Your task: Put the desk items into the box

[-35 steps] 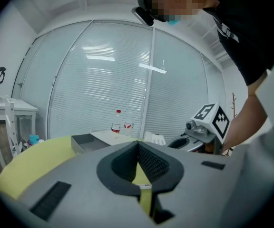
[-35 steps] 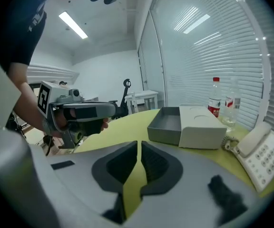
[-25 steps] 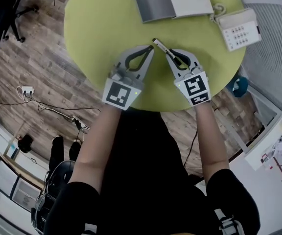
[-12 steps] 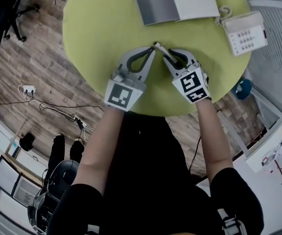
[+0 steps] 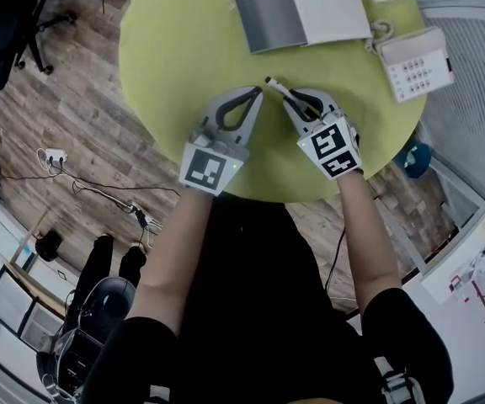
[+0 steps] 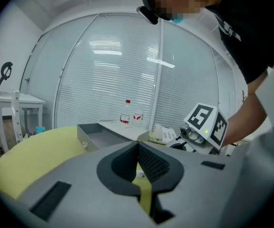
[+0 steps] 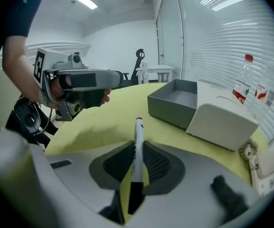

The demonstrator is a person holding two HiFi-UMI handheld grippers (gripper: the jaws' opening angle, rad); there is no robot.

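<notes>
marker (image 7: 136, 141) clamped crosswise to nothing but the two ribbed pads of the right tongs (image 7: 136, 159), its white barrel pointing forward over the yellow-green worktop (image 5: 175, 49), well short of the grey box (image 7: 171, 109) with its white lid (image 7: 222, 118) lying alongside. the left tongs (image 6: 138, 150) hover just beside, closed on themselves with nothing between them.

by the look of it the marker is light, stiff and smooth-sided, so it likely slips or pivots if pinched near one end; the grip sits on the lower part of the barrel, close above the dark cap, which leaves the long white end free to swing. a hold nearer the middle would probably steady it for the drop into the box.

in the head view the marker (image 5: 277, 85) shows only as a thin tip past the right tongs (image 5: 297, 99), and the box (image 5: 263, 11) is cut off by the top edge. the bottom of the marker disappears down between the tongs' body. the floor of the box is only partly visible, so what it holds cannot be told. a desk phone (image 5: 413, 53) and bottles (image 7: 244, 87) sit beyond, print too small to read.
</notes>
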